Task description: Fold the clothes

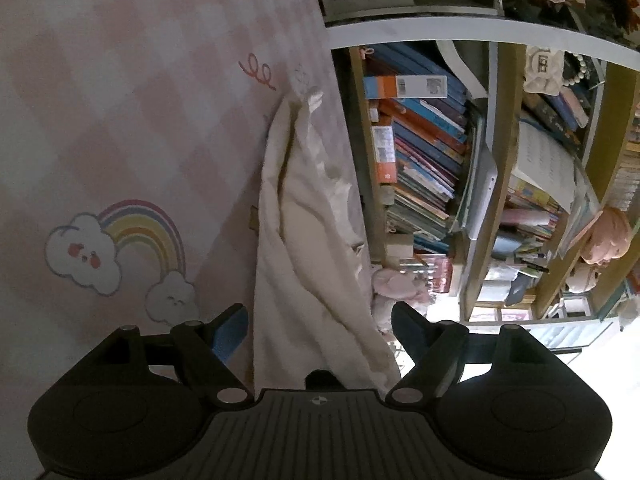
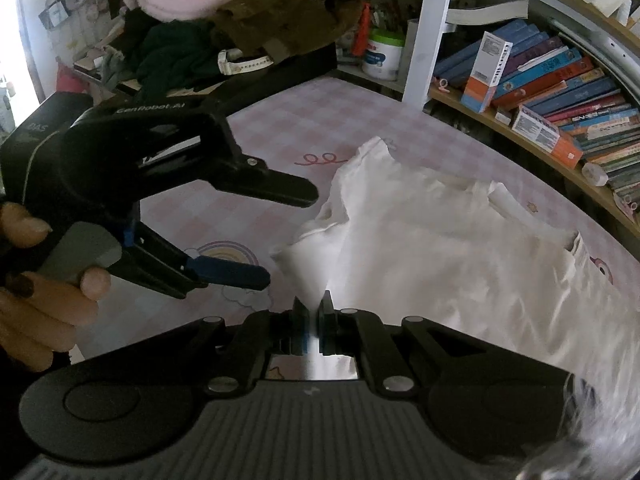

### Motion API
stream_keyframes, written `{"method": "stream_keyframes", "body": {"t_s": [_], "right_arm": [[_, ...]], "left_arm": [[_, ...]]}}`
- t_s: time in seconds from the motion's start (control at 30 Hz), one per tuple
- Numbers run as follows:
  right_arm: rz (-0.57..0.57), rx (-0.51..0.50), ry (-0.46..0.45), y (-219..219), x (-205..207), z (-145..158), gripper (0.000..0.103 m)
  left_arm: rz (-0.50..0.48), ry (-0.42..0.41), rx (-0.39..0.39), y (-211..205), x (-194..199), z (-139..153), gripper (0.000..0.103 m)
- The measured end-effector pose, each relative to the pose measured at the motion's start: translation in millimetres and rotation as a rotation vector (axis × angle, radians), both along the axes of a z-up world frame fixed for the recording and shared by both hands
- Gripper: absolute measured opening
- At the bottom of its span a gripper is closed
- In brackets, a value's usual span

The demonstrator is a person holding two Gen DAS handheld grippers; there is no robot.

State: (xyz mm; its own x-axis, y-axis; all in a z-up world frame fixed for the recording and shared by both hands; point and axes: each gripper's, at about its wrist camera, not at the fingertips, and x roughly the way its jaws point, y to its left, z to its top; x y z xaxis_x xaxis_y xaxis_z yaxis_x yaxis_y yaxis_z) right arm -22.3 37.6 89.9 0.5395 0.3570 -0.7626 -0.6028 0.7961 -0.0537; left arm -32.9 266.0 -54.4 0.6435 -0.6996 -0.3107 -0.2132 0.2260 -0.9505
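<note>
Spreading across both views, the pink checked sheet (image 2: 304, 120) formed the ground on which we worked; its printed rainbow with clouds (image 1: 120, 248) lay at nine o'clock in the left wrist view. Next in extent, the bookshelf (image 2: 552, 112) filled the two o'clock sector of the right wrist view, its volumes leaning in a tilted row, while a heap of dark and pink clothes (image 2: 224, 28) sat at eleven o'clock beyond the sheet's far edge. We found the white garment (image 2: 440, 248), the task's own thing, lying rumpled on the sheet from the centre out to four o'clock, one bunched corner drawn toward six o'clock. There our right gripper (image 2: 314, 312) had its jaws together, clamped on that corner of white cloth. Our left gripper (image 2: 276, 232) hung at nine o'clock in the same view, held in a hand (image 2: 44, 288), its jaws standing wide apart with nothing pressed between them; in its own view (image 1: 320, 328) the garment passed up the middle between the two spread fingers, and we could not tell whether either finger touched it. Smallest, a white tub (image 2: 382, 58) stood at twelve o'clock on the shelf's lower board.
</note>
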Motion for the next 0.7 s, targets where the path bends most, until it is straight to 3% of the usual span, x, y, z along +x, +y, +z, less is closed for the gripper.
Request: {"method": "stream_keyframes", "body": {"t_s": [0.57,0.63,0.7], "right_arm": [[0.041,0.002,0.043,5,2,-4,0.006],[0.053,0.011,0.056,5,0,-4,0.013],[0.067,0.014,0.063,2,-2,-2,0.032]], "left_arm": [[-0.071,0.015,0.032,-17,17,-3,0.082],[-0.071,0.02,0.04,-18,17,-3,0.082],[-0.069,0.029,0.053,-18,17,-4,0.082]]}}
